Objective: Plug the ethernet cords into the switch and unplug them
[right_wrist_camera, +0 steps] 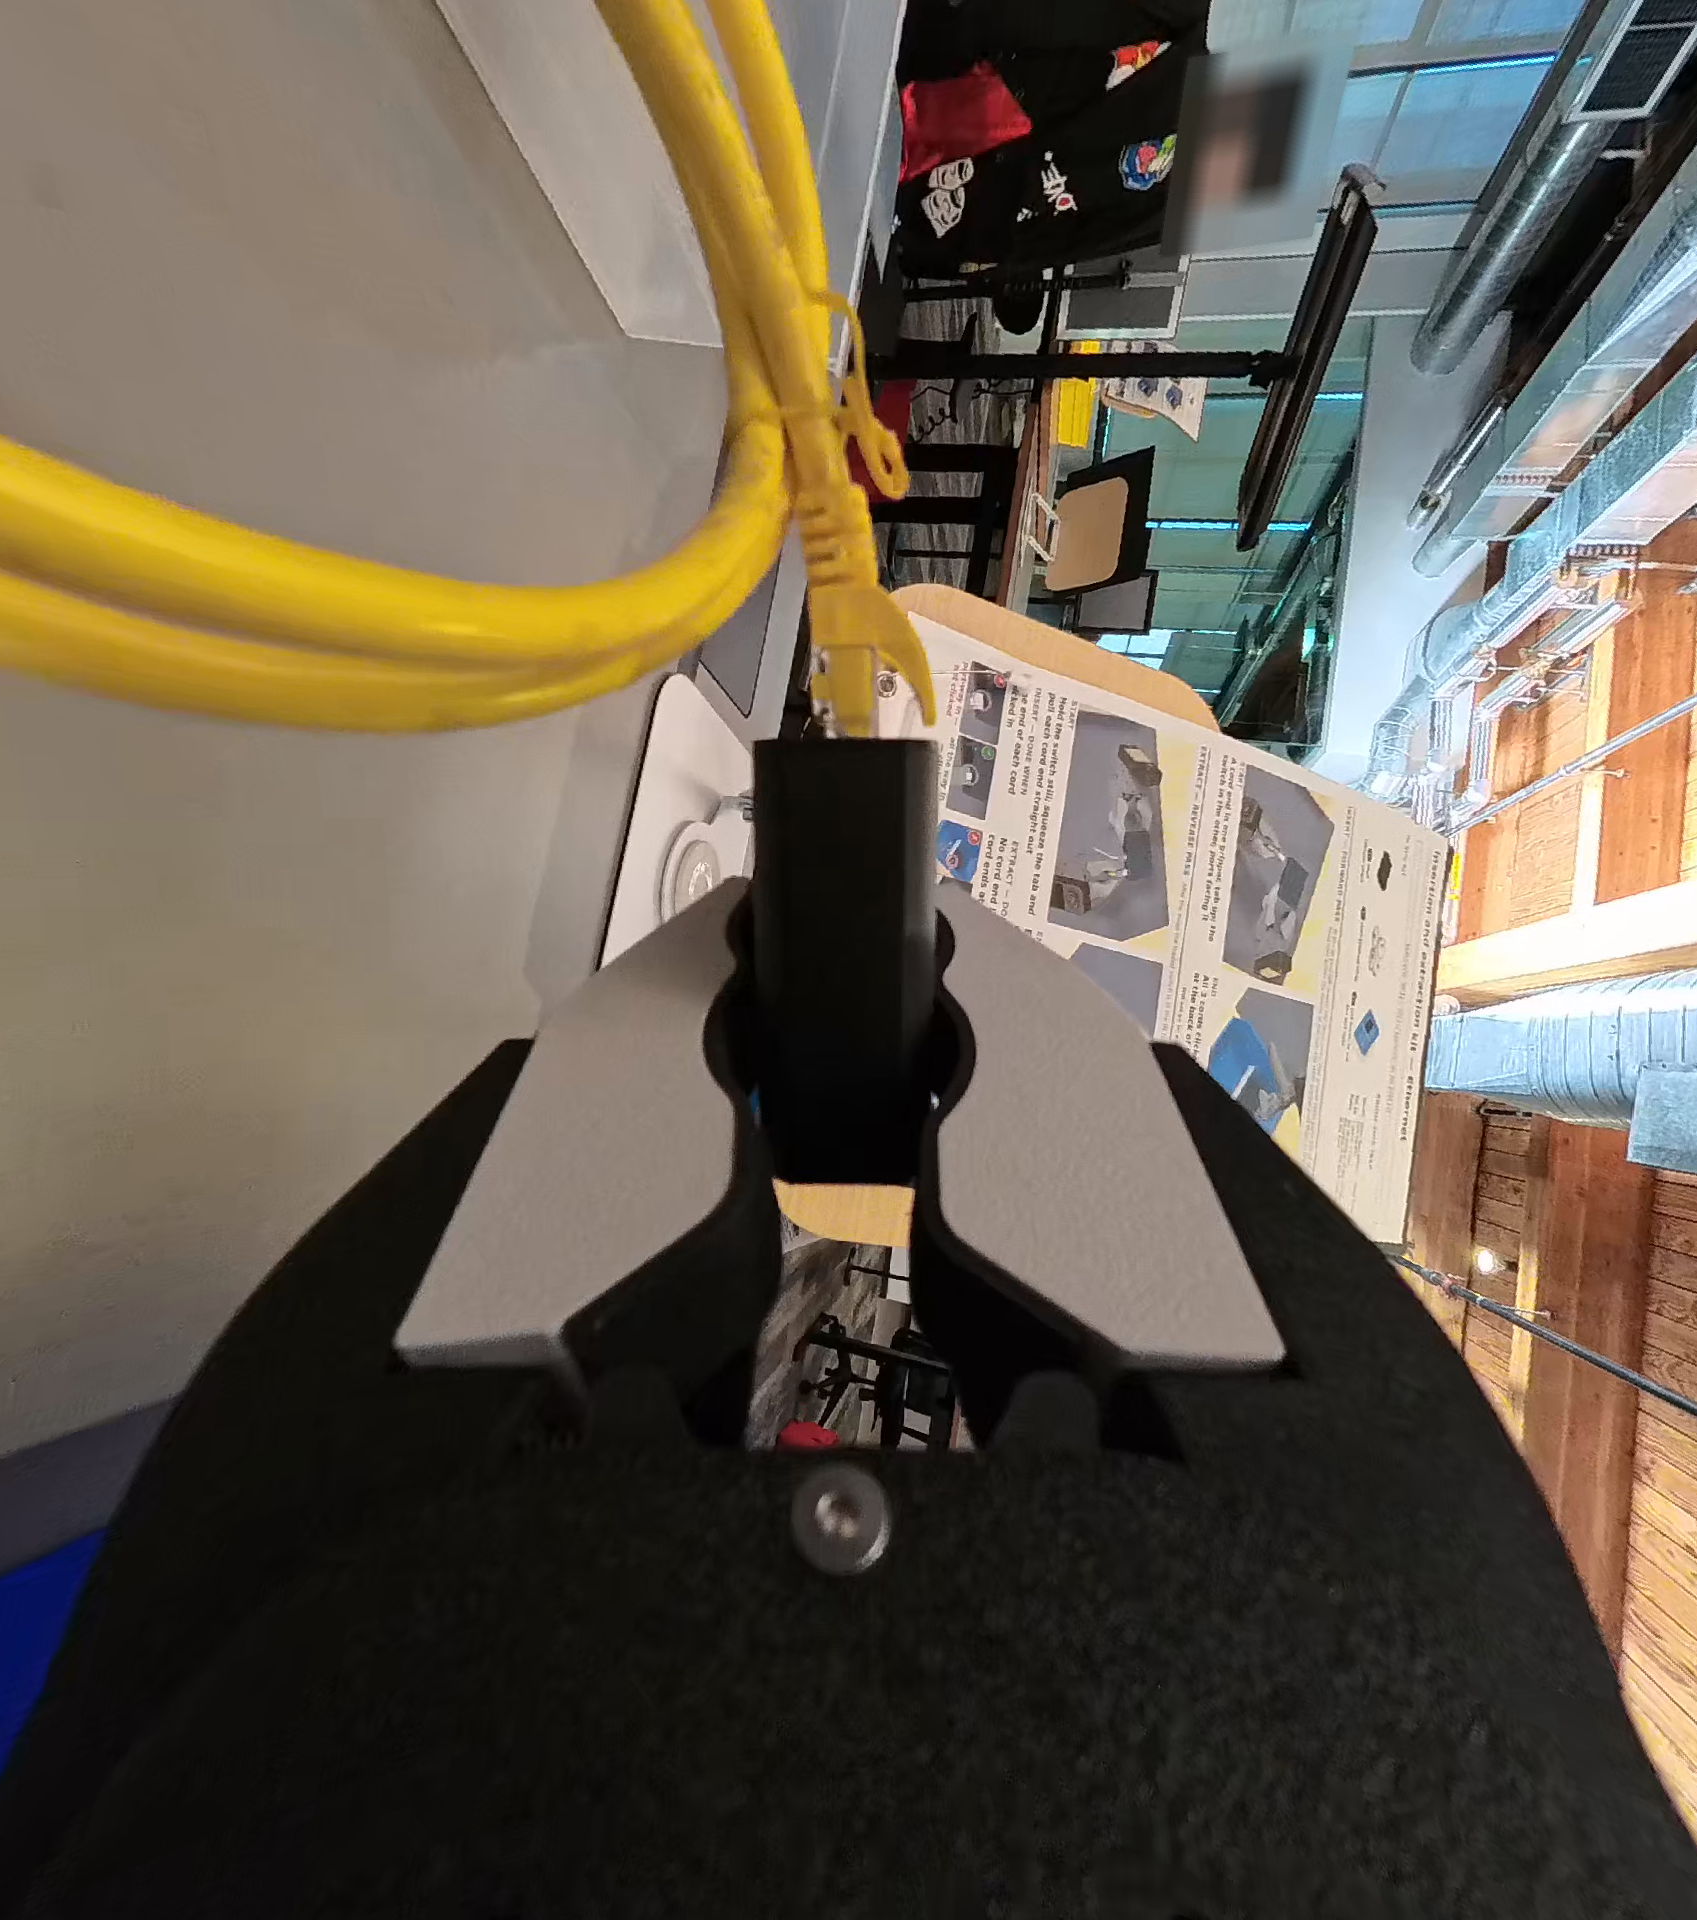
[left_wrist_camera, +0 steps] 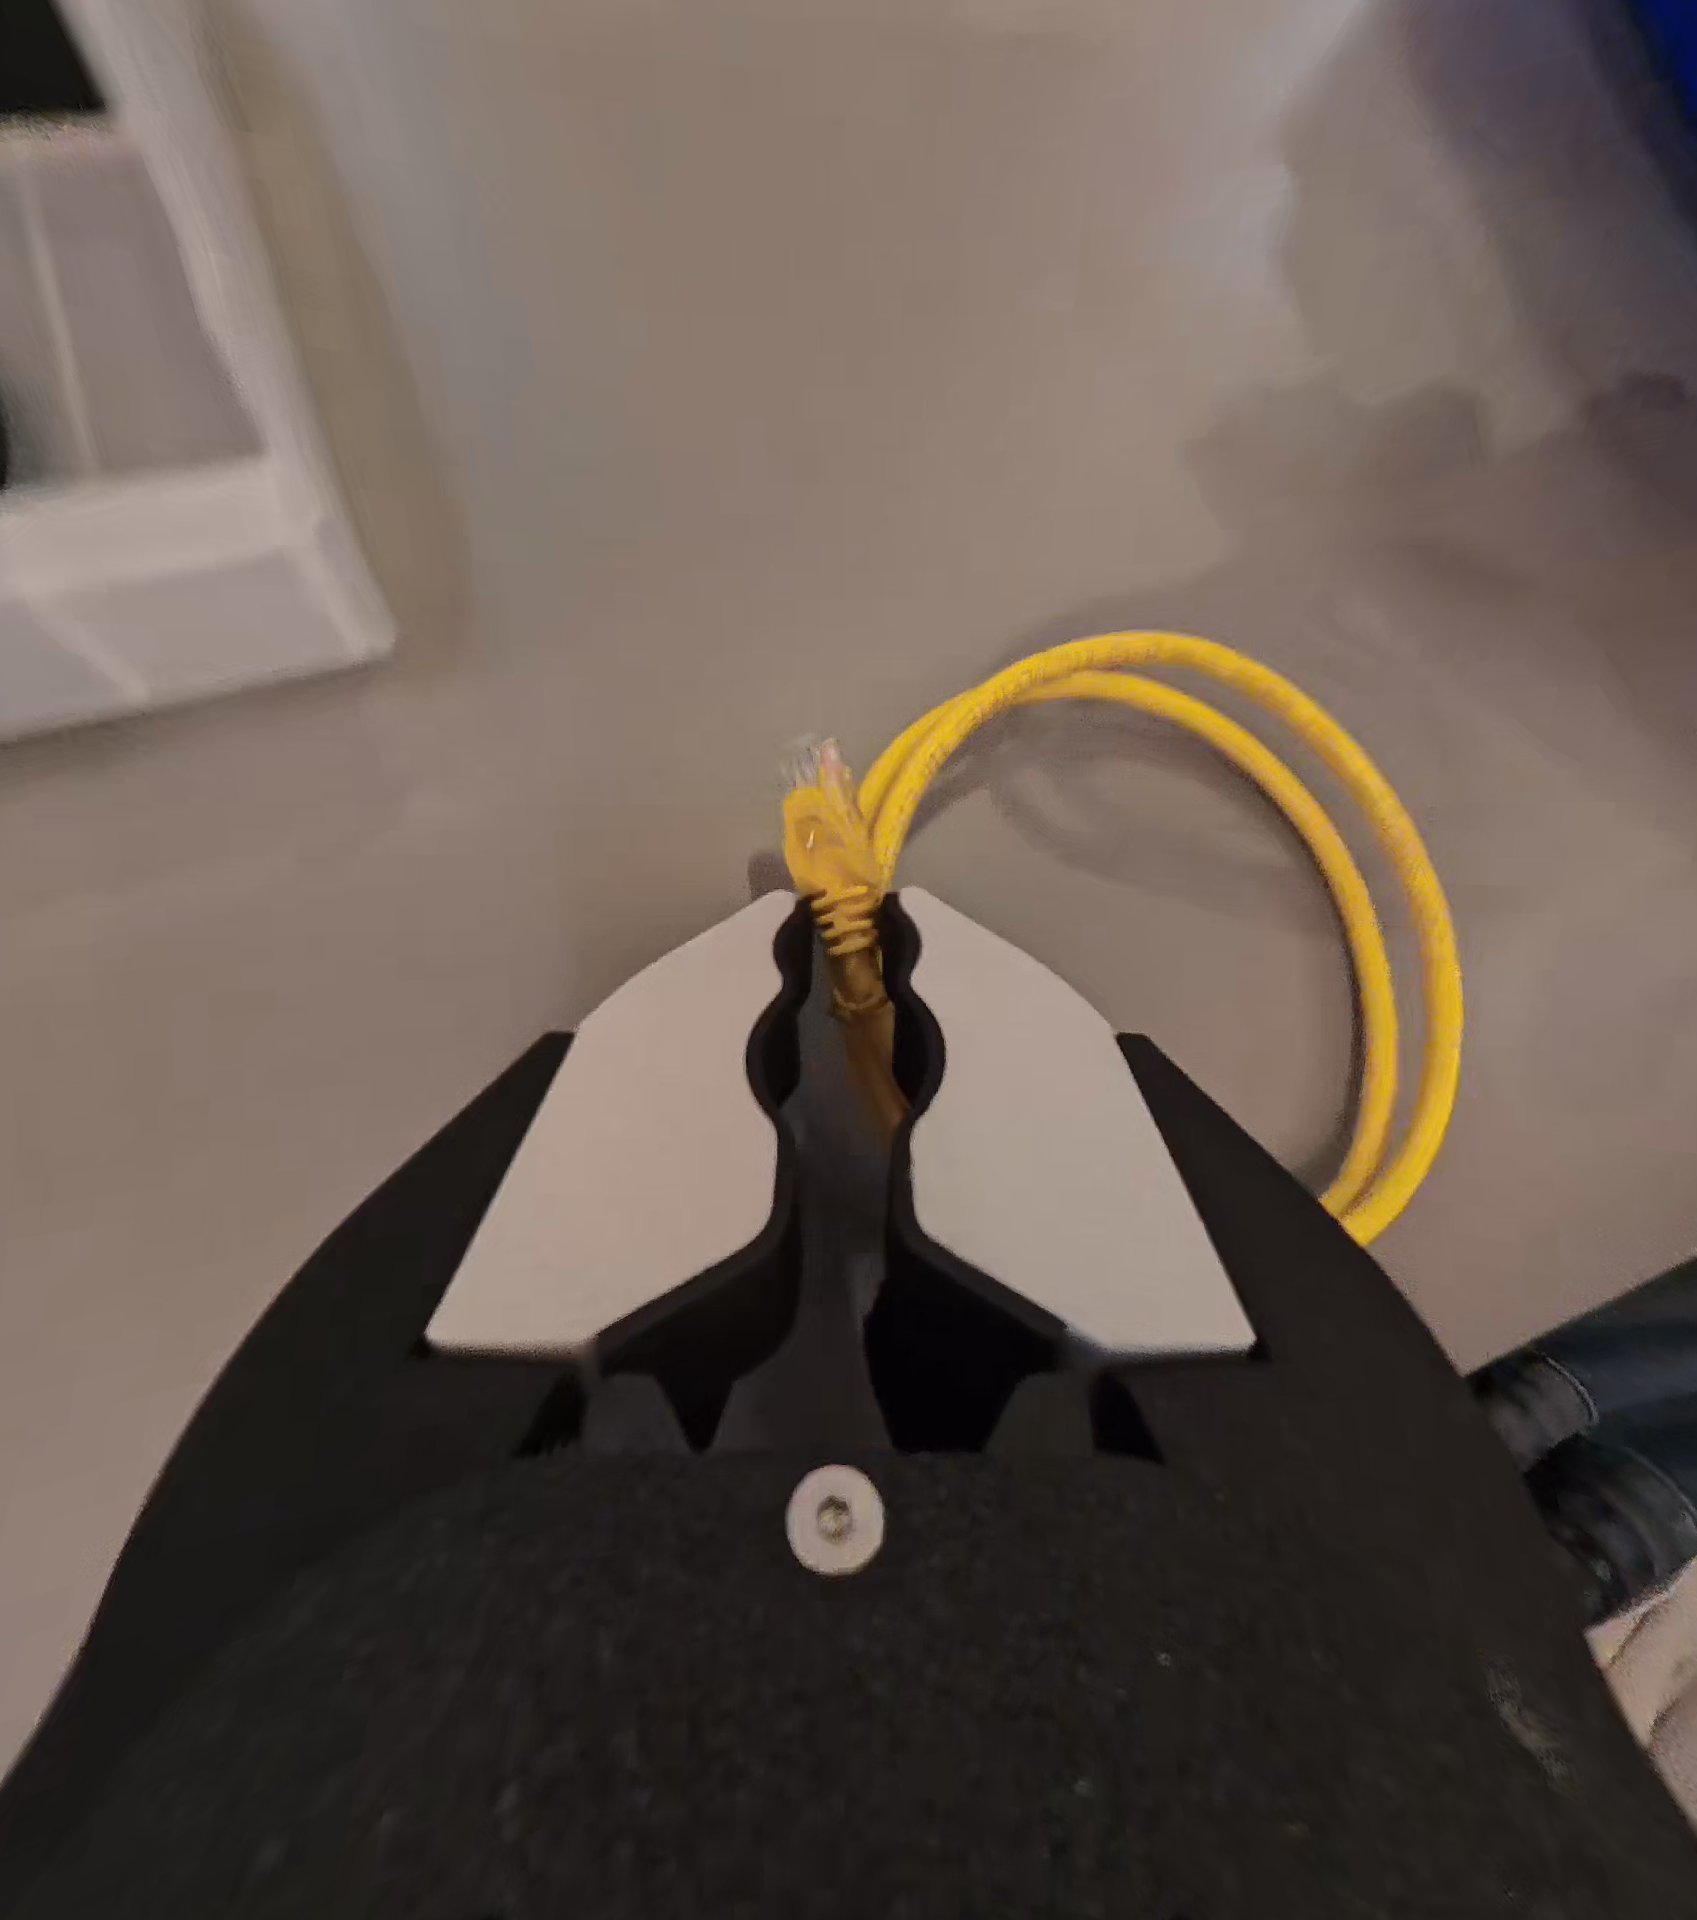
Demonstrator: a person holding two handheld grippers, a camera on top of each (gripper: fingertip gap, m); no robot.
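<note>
Left gripper (left_wrist_camera: 846,914): jaws clamped on the ribbed boot of a yellow cord (left_wrist_camera: 1384,935). The clear plug (left_wrist_camera: 813,764) projects past the fingertips, free in the air. The cord loops right and back down behind the gripper, above a grey table (left_wrist_camera: 823,416). A white tray (left_wrist_camera: 96,520) sits at far left.

Right gripper (right_wrist_camera: 839,935): jaws clamped on the black switch (right_wrist_camera: 839,883), both pads pressed to its sides. A second yellow plug (right_wrist_camera: 849,665) is seated in the switch's far end. Cord loops hang to the left. A printed sheet (right_wrist_camera: 1239,883) stands behind.
</note>
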